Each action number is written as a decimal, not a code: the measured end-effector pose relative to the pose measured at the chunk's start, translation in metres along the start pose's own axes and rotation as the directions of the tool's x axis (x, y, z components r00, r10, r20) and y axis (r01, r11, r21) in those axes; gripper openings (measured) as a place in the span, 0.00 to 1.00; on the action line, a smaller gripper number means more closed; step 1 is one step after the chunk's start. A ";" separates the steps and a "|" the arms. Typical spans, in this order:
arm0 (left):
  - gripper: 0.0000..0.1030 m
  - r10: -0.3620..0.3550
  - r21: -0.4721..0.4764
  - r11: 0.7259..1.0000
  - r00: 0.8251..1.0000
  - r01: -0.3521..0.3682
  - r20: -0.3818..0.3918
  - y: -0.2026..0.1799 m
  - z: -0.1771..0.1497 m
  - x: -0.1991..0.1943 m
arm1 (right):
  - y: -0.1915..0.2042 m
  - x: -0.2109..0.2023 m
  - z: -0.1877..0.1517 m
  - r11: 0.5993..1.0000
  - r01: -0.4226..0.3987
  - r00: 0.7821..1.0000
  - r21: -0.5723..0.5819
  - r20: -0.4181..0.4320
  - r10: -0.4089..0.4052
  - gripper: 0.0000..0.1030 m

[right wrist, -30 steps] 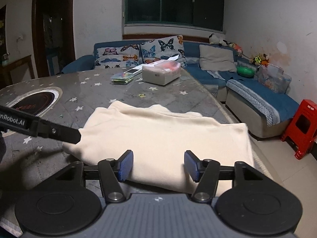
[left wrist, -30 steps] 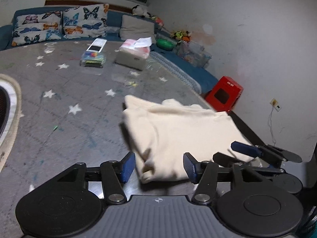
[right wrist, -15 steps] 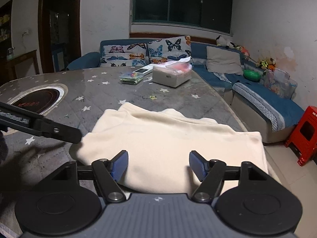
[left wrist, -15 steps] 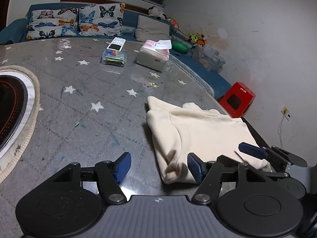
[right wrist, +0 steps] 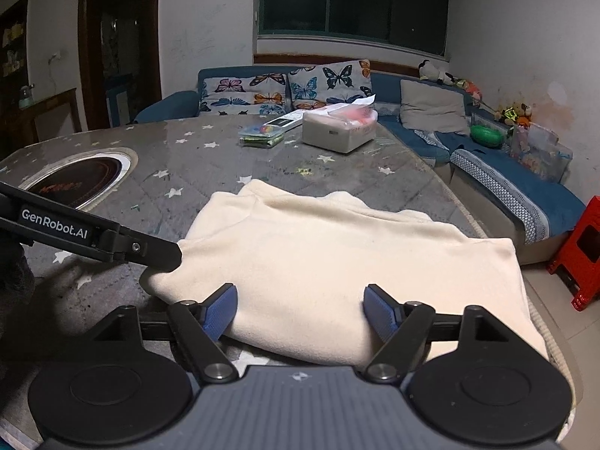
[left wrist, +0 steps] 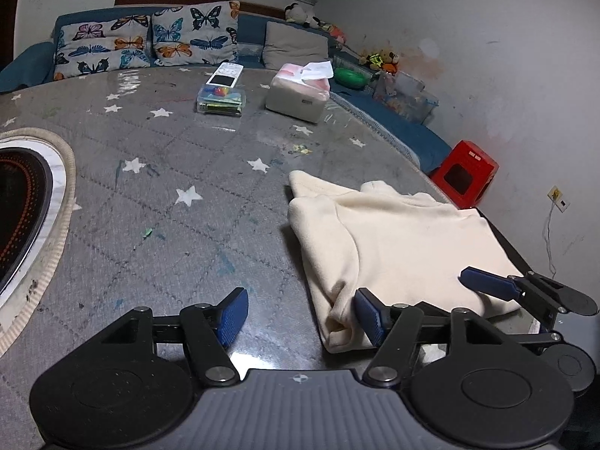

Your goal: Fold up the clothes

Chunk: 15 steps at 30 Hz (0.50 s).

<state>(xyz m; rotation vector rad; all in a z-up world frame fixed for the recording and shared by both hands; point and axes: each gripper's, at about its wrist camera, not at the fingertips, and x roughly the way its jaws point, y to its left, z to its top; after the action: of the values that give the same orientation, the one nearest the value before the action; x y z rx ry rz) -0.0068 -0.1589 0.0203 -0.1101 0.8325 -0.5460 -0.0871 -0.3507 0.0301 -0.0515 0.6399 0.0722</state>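
right wrist view: folded cream garment [right wrist: 337, 262] lies long side across (collar pointing away), both jaws spread, right opening.

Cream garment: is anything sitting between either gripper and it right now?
Nothing visible. The cream garment lies folded on the table, directly under the right gripper, whose jaws are opening. The left gripper stands at its near corner. The tissue box sits far beyond it.
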 end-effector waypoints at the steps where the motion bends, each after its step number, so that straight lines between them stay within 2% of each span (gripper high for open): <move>1: 0.67 0.002 0.006 1.000 1.000 -0.002 0.004 -0.001 0.000 -0.002 | 0.001 -0.002 0.000 1.000 0.004 1.000 0.002 0.004 -0.004 0.83; 8: 0.81 0.008 0.038 0.999 1.000 -0.009 0.023 -0.008 -0.002 -0.010 | 0.002 -0.010 -0.004 0.999 0.025 1.000 0.032 0.019 -0.025 0.87; 11: 0.85 0.012 0.054 0.998 0.999 -0.014 0.033 -0.009 -0.004 -0.015 | 0.001 -0.015 -0.005 0.998 0.045 0.998 0.047 0.030 -0.047 0.93; 15: 0.88 0.017 0.062 0.998 0.999 -0.019 0.042 -0.010 -0.005 -0.019 | -0.001 -0.020 -0.006 0.996 0.067 0.997 0.061 0.040 -0.069 0.96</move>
<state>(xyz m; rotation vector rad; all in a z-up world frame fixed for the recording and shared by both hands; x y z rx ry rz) -0.0254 -0.1569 0.0327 -0.0564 0.7751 -0.5506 -0.1065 -0.3536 0.0367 -0.0143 0.5972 -0.0117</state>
